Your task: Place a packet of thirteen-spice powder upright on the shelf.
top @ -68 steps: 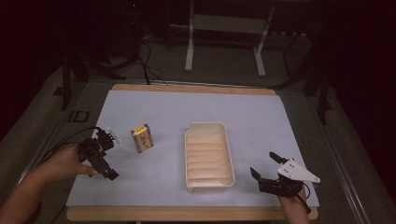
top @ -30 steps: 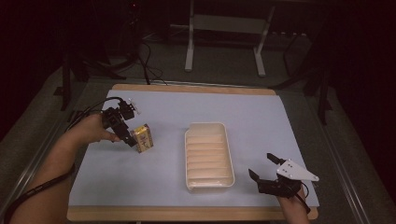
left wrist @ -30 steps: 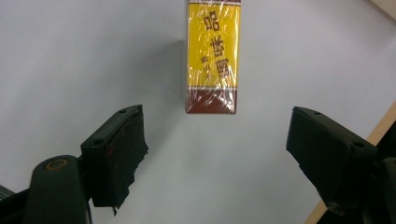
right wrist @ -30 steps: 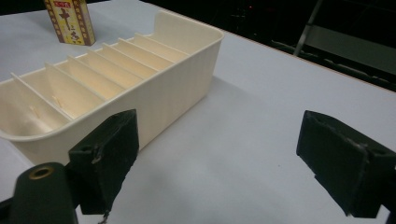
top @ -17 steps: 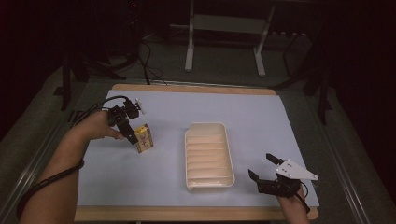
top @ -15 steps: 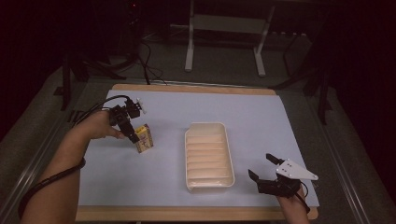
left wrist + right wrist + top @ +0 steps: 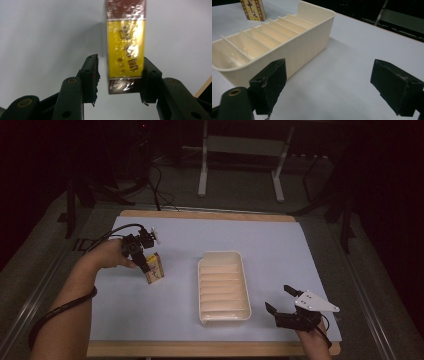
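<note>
While left tongs (image 7: 120,80) close round yellow-brown box (image 7: 126,47), print unreadable.

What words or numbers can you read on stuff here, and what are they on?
Yellow and brown box: it has brown print on its yellow part, but glare from the shiny wrap and blur make it unreadable.
Same box in the right gripper view: brown marks, too small to read.
White tray: no writing.
</note>
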